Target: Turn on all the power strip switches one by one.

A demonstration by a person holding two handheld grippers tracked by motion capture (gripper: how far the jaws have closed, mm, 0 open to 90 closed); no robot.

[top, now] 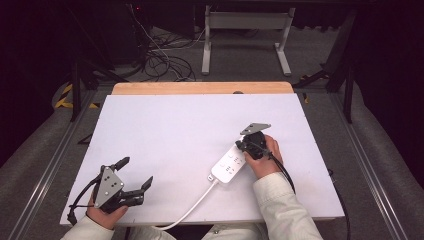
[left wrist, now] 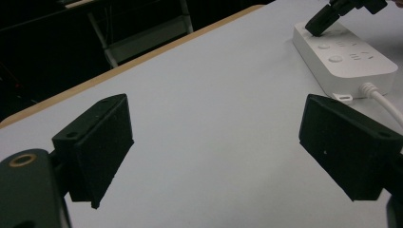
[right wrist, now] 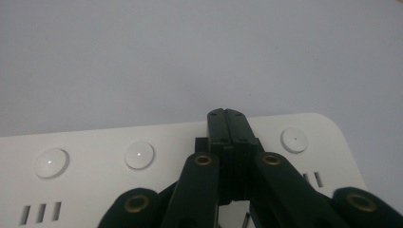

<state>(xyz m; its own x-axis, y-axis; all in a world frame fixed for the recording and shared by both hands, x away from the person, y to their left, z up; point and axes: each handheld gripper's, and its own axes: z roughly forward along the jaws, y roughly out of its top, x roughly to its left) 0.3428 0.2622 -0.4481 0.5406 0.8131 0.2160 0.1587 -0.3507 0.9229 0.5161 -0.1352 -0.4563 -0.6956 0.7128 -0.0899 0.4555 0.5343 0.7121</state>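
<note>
On the table (top: 165,130), the right gripper (top: 245,145) is pressing its closed jaws down on the strip (top: 229,166). Near the front edge, the left gripper (top: 134,176) is resting with jaws spread, pinching nothing.

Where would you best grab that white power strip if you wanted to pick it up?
Grip the power strip across its narrow width, on the two long side walls near the middle, coming straight down from above. It lies flat, is long and slim, and its top carries buttons and sockets. The cord leaves the near end, so avoid that end.

A white-topped table (top: 165,130) with a wooden far edge carries a white power strip (top: 229,166).
</note>
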